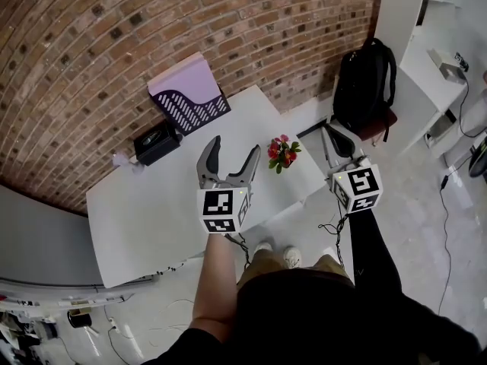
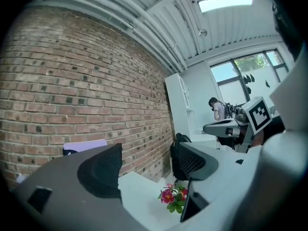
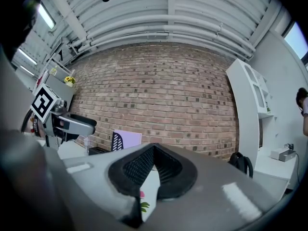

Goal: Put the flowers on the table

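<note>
A small bunch of red and pink flowers (image 1: 282,154) with green leaves sits on the white table (image 1: 152,211), near its right edge. My left gripper (image 1: 234,146) hovers over the table just left of the flowers, open, with nothing between its fingers. In the left gripper view the flowers (image 2: 172,196) lie low, to the right of the gap in that gripper (image 2: 144,165). My right gripper (image 1: 329,131) hangs to the right of the table, past the flowers, shut and empty. In the right gripper view its tips (image 3: 151,165) meet, and a bit of the flowers (image 3: 143,204) shows below.
A purple and dark file holder (image 1: 190,93) and a black box (image 1: 157,141) stand at the table's far side by the brick wall. A black backpack (image 1: 365,86) rests on a chair to the right. White shelves (image 1: 437,59) stand further right. A person (image 2: 219,109) is far off.
</note>
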Available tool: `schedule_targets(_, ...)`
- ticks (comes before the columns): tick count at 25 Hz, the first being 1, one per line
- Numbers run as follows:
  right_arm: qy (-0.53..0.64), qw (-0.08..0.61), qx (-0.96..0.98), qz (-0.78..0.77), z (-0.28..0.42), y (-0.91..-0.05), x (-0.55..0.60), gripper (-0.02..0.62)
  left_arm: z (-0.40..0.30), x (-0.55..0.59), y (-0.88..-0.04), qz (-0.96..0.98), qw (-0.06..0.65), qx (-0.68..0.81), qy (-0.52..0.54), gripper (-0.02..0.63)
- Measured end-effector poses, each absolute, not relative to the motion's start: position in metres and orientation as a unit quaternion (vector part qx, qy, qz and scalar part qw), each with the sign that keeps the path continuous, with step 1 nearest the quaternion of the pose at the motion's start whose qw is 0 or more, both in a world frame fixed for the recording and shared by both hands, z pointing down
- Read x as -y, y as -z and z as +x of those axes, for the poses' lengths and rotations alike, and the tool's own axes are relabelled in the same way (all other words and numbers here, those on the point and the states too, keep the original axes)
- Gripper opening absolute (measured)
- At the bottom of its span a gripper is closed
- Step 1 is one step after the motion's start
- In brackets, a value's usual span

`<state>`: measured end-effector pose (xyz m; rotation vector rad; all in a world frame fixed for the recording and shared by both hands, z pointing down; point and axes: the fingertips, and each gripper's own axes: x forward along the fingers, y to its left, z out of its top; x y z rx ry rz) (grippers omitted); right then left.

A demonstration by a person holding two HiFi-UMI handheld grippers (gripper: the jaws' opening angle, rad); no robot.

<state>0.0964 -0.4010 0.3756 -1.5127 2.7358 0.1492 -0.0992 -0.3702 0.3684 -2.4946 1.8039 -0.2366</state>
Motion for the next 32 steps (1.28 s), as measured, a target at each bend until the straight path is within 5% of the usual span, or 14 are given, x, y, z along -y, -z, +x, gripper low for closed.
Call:
schedule_targets(6, -0.058, 0.012, -0.877, -0.478, 0.088, -0.369, 0.400, 0.000, -0.101, 0.371, -0.362, -0.804, 0.031, -0.589, 0.074, 0.356)
schedule_targets(18, -0.051, 0.008, -0.875, -0.481, 0.090, -0.372, 0.404, 0.000, -0.118, 0.374, -0.361, -0.776, 0.031, -0.627, 0.058, 0.017)
schedule_targets(32, -0.045, 0.014, -0.877, -0.478, 0.084, -0.373, 0.410, 0.000, -0.129, 0.377, -0.362, -0.766, 0.040, -0.638, 0.069, 0.008)
